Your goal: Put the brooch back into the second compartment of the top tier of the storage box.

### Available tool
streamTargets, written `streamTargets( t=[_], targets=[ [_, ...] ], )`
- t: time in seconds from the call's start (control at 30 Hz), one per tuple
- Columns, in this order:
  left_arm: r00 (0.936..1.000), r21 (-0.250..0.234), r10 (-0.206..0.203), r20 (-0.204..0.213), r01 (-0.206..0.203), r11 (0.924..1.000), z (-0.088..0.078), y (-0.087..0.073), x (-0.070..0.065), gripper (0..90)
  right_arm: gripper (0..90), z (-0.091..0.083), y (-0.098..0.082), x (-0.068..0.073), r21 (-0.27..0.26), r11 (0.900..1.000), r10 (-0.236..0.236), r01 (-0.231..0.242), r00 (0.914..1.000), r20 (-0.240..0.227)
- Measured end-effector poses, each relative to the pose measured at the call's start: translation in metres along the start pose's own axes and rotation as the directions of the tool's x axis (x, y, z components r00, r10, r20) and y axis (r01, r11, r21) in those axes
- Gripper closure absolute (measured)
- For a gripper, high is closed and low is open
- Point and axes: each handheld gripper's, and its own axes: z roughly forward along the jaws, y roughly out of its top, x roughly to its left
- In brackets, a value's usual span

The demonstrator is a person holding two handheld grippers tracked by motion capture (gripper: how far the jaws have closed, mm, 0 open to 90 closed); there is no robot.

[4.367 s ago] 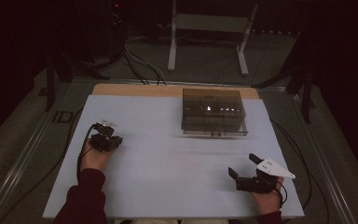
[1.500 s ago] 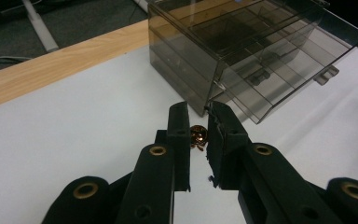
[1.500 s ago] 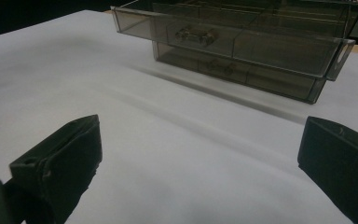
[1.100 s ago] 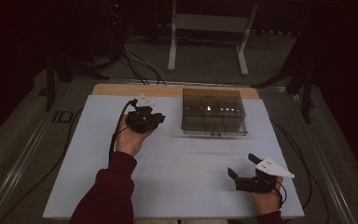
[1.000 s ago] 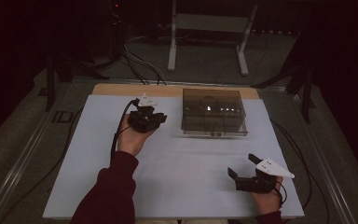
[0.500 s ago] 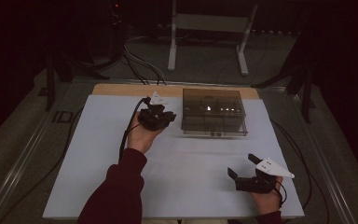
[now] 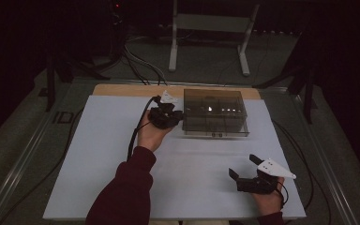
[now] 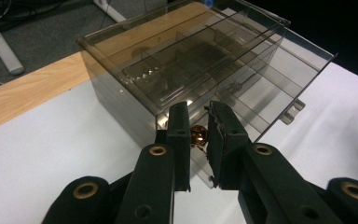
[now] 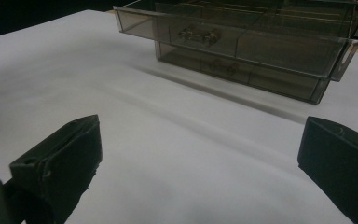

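**Left fingers closed on a small amber bead beside the drawer box**

I find the left gripper [image 7: 165, 116] at the left side wall of the smoky drawer box [image 7: 214, 112], its fingers nearly together. In the left gripper view a small amber bead [image 8: 198, 136] sits between the two pads, roughly halfway along their length, and both pads appear to press on it. The left gripper [image 8: 198, 140] points at the near lower corner of the drawer box [image 8: 205, 60]; the bead lies just in front of the box wall, and I cannot tell whether it touches that wall.

The right gripper [image 7: 244, 169] rests low on the white bench [image 7: 98, 154], well apart from the box and nearer the person's side. In the right gripper view its fingers [image 9: 58, 163] stand wide apart with nothing between them but bare bench surface. Ahead of them the drawer box [image 9: 242, 42] shows one upper drawer pulled partly out, its front overhanging the tier below. A small metal part [image 9: 196, 34] lies inside that drawer, well beyond the right fingers.
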Motion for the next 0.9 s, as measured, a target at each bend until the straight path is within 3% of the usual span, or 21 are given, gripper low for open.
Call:
streamTargets(
  t=[0.9],
  targets=[
    [0.9983,-0.011,0.029,0.051,-0.028,0.9995,0.035,0.021,-0.026,80.8,0.0,0.000,0.000,0.000,0.001,1.000,0.003,-0.003,1.0000,-0.005]
  ],
)
